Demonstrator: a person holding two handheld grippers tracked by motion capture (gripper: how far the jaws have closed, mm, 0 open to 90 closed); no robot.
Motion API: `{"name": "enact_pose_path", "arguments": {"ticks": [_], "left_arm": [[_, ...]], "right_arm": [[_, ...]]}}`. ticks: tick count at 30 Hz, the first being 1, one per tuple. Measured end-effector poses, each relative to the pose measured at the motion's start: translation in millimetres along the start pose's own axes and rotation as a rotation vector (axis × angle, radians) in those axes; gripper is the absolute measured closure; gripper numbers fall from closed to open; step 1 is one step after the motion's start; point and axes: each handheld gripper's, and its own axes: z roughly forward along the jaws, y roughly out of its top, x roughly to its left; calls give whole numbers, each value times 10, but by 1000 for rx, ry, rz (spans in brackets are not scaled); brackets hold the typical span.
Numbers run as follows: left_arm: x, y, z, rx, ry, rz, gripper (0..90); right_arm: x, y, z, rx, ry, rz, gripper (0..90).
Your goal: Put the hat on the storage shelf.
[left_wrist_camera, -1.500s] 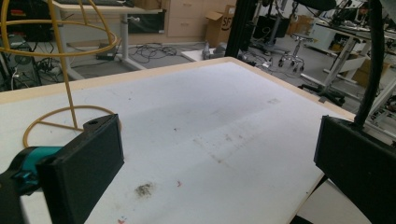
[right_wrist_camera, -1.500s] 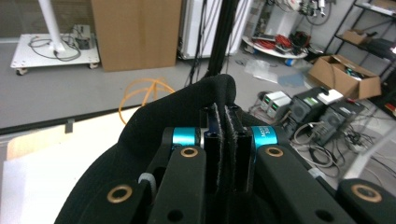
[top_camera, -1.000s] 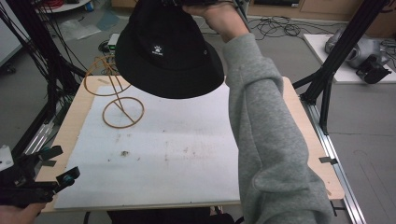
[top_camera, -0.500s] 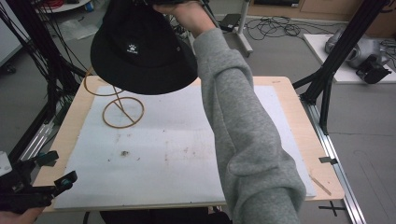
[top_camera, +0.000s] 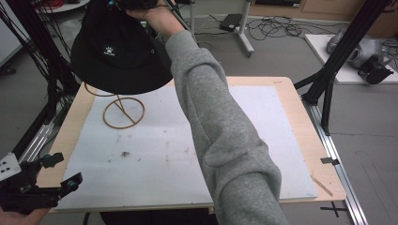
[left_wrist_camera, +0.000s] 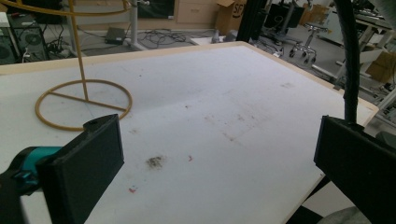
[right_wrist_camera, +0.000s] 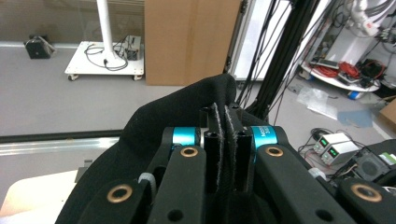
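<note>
The right gripper is clenched on the black hat, above the wire stand. The left gripper, released, is well apart from the stand.

Hat: black bucket type, small white logo on the crown side, brim downward. Suspended above the table's far left corner, directly over the stand, its fabric pinched at the top. Stand: yellow-brown wire, round ring base flat on the white mat, upright stem rising under the hat's brim
</note>
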Motion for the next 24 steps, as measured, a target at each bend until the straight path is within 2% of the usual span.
{"name": "enact_pose_path", "arguments": {"ticks": [4,9,14,16,17,19,24], "left_arm": [[5,-6,-5,3,9,-1,17],[-13,-33,8,23,20,3,17],[-41,-21,5,15,17,8,17],[-33,-24,5,17,16,7,17],[-25,-28,5,17,18,3,17],[-15,-29,3,16,20,0,17],[-3,-37,6,17,15,2,17]], "right_arm": [[-9,46,218,25,12,-8,878],[-19,84,367,18,35,-8,877],[-20,97,505,18,53,-3,878],[-7,96,554,19,47,-10,878],[-9,91,580,8,44,10,879],[-10,88,588,7,38,12,879],[6,60,693,27,22,10,879]]}}
